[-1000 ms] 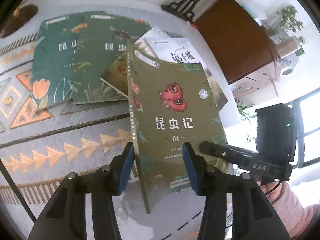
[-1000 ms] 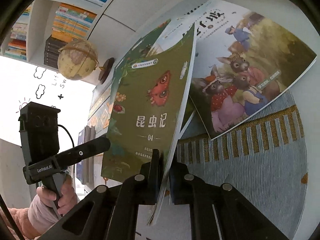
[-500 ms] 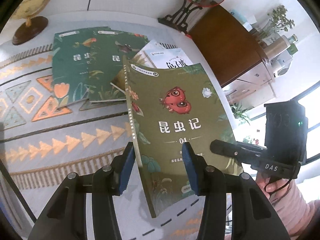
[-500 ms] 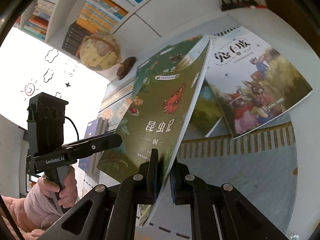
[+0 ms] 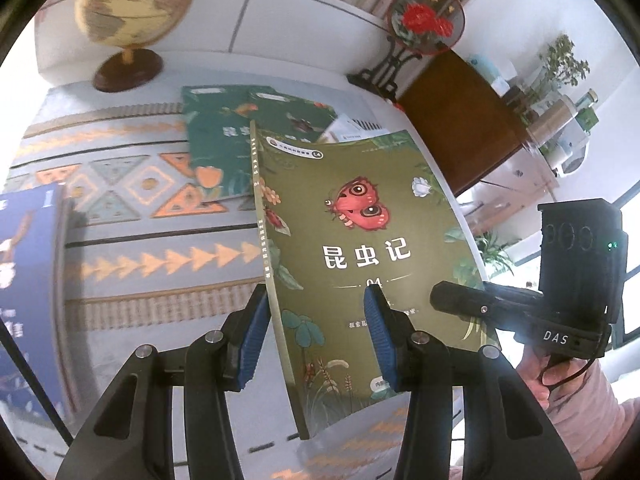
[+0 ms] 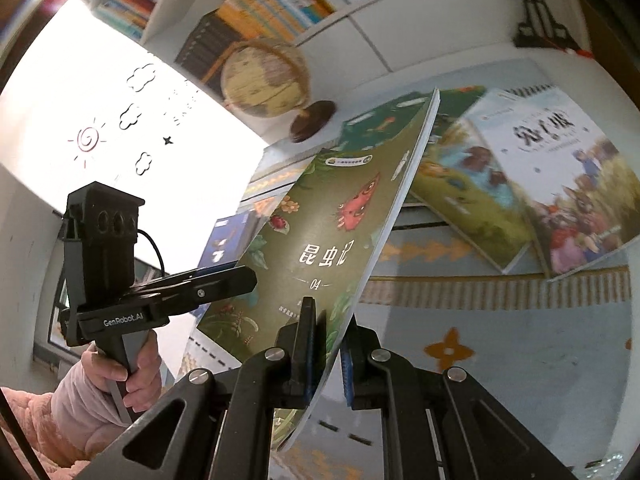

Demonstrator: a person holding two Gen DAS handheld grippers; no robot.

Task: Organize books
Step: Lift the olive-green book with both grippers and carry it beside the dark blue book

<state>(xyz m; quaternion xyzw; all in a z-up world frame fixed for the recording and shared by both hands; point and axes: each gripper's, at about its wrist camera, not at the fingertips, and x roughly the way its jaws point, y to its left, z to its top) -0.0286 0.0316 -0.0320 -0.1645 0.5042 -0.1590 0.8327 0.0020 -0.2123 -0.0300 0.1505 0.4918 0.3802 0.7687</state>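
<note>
Right claw point(image 6: 326, 350) nipped shut on lower edge of olive insect book point(image 5: 360, 240), held tilted above patterned surface point(image 5: 132, 256), frame centre. Left claw point(image 5: 316, 336) wide open, straddling spine w/o touching. Close on spine before right lets go; keep cover from sagging toward green books point(image 5: 224, 148), upper centre.

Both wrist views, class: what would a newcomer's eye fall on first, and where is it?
The olive book with a red moth on its cover, held up mid-frame above the patterned mat by the right tongs, shut on its edge. Next, the globe at upper left, and the rabbit book lying at right.
</note>
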